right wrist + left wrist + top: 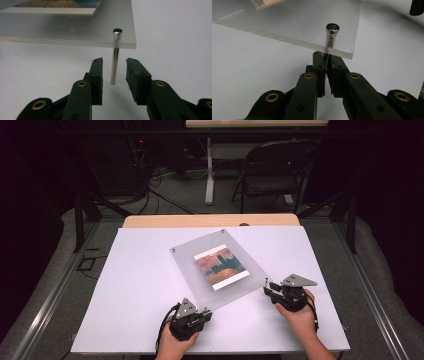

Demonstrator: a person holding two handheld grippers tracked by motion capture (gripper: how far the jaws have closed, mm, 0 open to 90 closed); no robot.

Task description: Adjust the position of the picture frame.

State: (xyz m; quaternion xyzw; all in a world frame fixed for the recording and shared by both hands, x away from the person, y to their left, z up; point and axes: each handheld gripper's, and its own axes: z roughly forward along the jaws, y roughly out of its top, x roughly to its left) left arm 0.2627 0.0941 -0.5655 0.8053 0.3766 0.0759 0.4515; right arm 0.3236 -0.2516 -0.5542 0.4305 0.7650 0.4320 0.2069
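A white table carried a clear plastic frame with a small picture in it, turned askew near the middle and raised off the surface on thin metal pins, so that its near corners stood within reach of both grippers. The left gripper had its jaws pinched nearly together on the pin at one near corner. The right gripper held its jaws apart on either side of the other pin, apparently not yet touching it.
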